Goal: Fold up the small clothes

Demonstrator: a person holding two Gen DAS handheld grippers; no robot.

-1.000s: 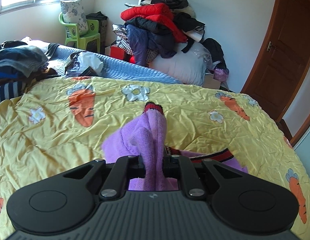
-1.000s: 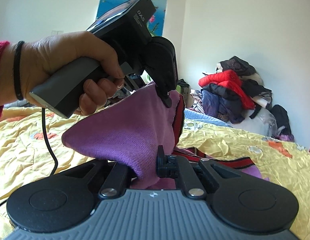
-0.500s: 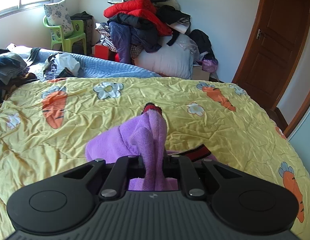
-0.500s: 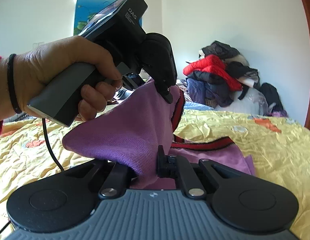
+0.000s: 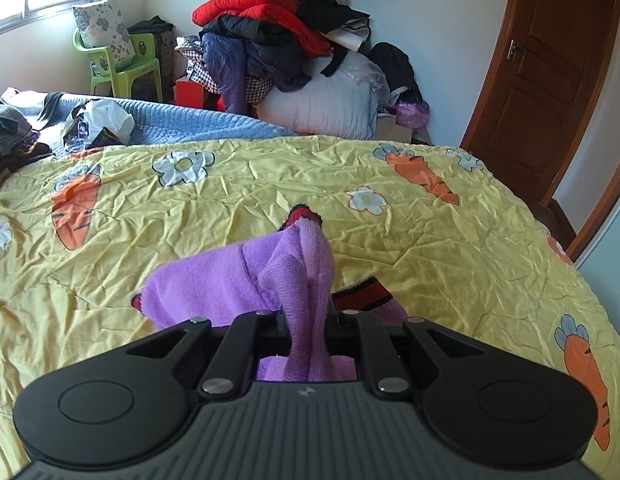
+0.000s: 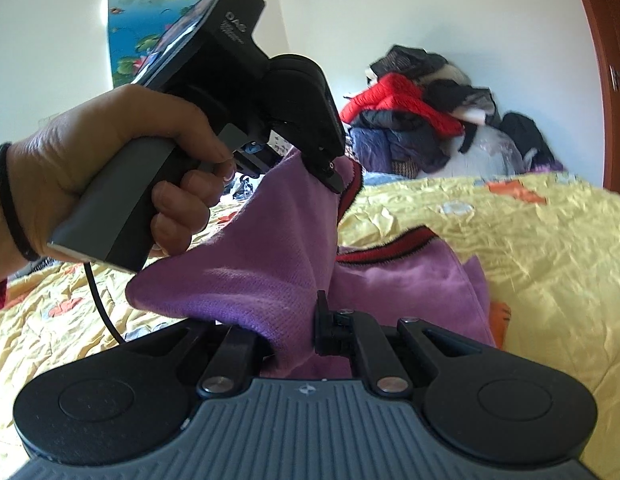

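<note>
Holding a small purple sweater (image 6: 270,248) up over the bed, both grippers have a piece of it pinched tight. The left gripper (image 6: 329,172), a black tool in the person's left hand (image 6: 122,168), has its two fingers closed on the top edge of the sweater, right by the red and black trim (image 6: 351,186). The right gripper (image 6: 298,332) is lower down, and its fingers are squeezed shut on a bunch of the purple cloth. From the left wrist view, the cloth (image 5: 306,280) goes straight between the closed fingers of the left gripper (image 5: 308,318) and folds over them. Part of the sweater is lifted in the air, stretched between the two grippers. The rest of it lies flat on the yellow bedspread (image 5: 449,264), which has orange carrots and white flowers on it. A red striped band (image 6: 389,246) of the sweater lies on the bed too. Far back by the wall is a big heap of clothes (image 5: 278,28) with a red jacket on top. A green chair (image 5: 118,68) with a pillow stands near the window, and a brown door (image 5: 545,80) is on the right.
</note>
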